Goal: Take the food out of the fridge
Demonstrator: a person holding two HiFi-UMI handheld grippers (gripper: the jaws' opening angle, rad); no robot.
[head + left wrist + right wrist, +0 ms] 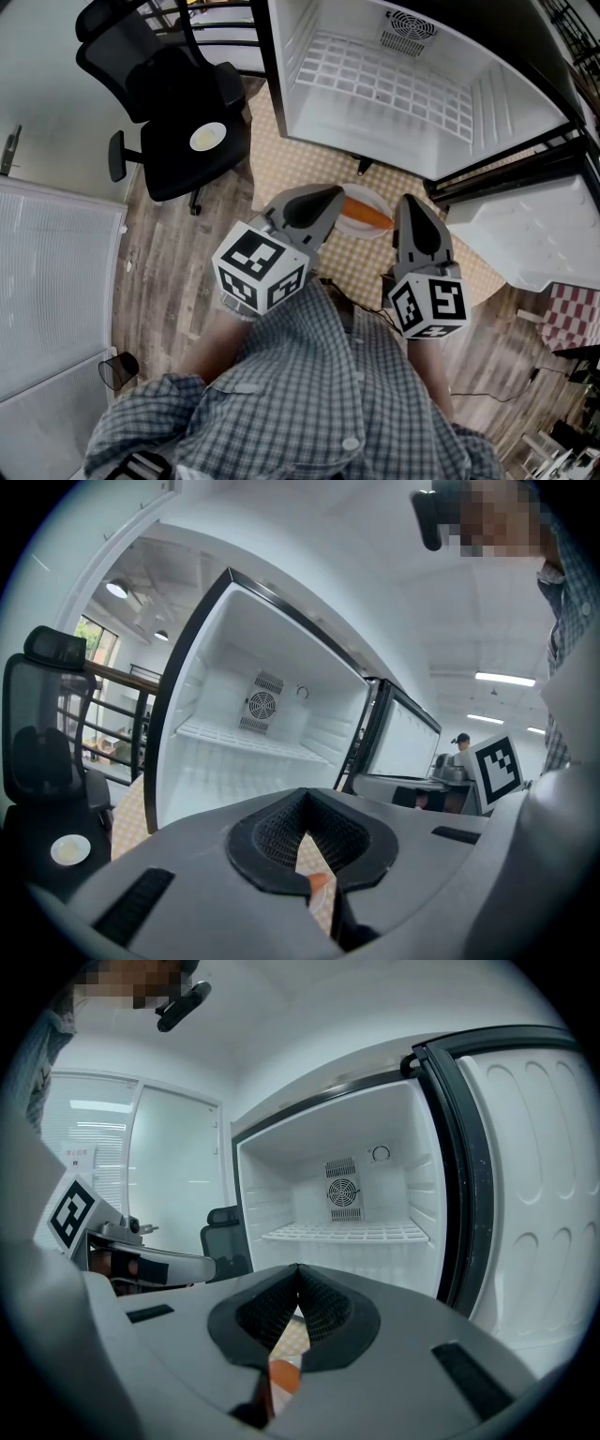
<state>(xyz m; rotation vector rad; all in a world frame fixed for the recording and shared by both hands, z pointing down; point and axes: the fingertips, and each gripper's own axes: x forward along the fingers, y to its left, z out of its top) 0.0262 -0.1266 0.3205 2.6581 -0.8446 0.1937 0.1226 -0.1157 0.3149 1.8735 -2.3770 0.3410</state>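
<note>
Left gripper [328, 201]: jaws closed pad against pad, nothing clamped. Right gripper [410, 202]: same condition, closed on nothing. I hold both side by side, tips angled slightly down toward the open fridge [469, 141].

Key relation: the carrot [367, 215] lies below and just ahead of the two tips, in the gap between them. Its long axis runs crosswise to the grippers, from the left gripper's tip slanting toward the right gripper's tip. In the head view its left end passes behind the left gripper, while its right end stops just short of the right gripper. I therefore judge the left gripper marginally nearer, though height above the carrot cannot be read. Each gripper view shows a patch of orange low down, past its closed jaws.

Location: the carrot rests on a white plate [360, 189], which sits on the checked mat [281, 159] in front of the fridge, outside the cabinet. The wire shelf [375, 84] carries nothing visible.

Appearance: long, slim and evenly orange, with a smooth surface.

A grasp would first require opening the jaws, then closing across the short axis.
</note>
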